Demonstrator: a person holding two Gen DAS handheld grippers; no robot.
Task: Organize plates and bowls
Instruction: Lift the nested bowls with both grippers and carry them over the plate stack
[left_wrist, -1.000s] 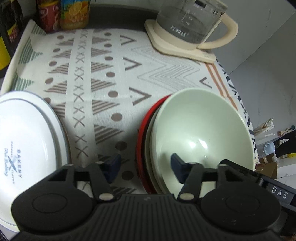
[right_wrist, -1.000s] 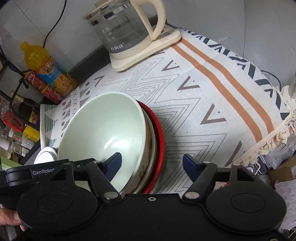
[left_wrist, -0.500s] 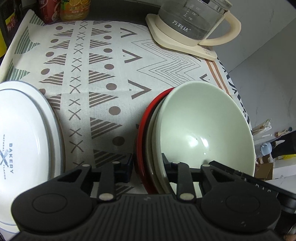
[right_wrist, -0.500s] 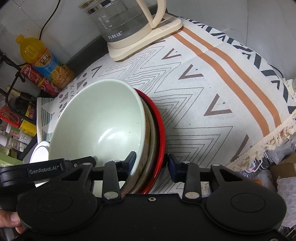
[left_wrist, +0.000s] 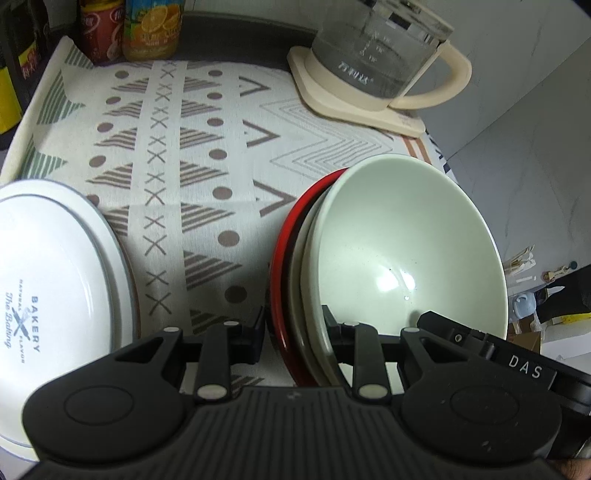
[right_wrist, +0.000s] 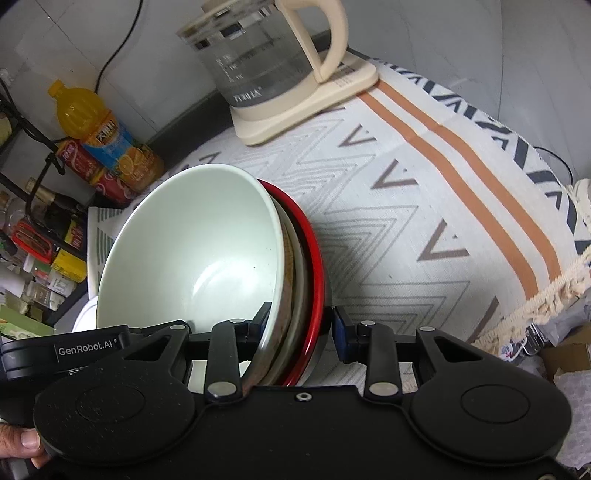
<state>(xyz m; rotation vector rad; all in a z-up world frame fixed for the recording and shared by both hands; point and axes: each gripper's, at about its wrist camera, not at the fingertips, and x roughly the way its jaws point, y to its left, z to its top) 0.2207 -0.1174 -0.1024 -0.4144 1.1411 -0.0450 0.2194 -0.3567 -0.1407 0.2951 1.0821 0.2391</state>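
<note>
A stack of dishes stands between both grippers: a pale green bowl (left_wrist: 406, 243) on top, a grey-beige dish under it, and a red plate (left_wrist: 284, 266) at the bottom. My left gripper (left_wrist: 295, 332) is shut on the stack's rim, one finger outside the red plate, one inside the green bowl. My right gripper (right_wrist: 301, 325) is shut on the opposite rim of the same stack, where the green bowl (right_wrist: 192, 258) and red plate (right_wrist: 314, 266) show. A white "Bakery" plate (left_wrist: 48, 280) lies on the cloth to the left.
A patterned cloth (left_wrist: 192, 155) covers the table. A glass kettle on a cream base (left_wrist: 373, 66) stands at the back, also in the right wrist view (right_wrist: 273, 66). An orange juice bottle (right_wrist: 107, 140) and cans stand at the back left. The table edge with fringe (right_wrist: 546, 295) is on the right.
Both grippers went from open to shut on the rim of the dish stack, and the stack now looks slightly lifted and tilted.
</note>
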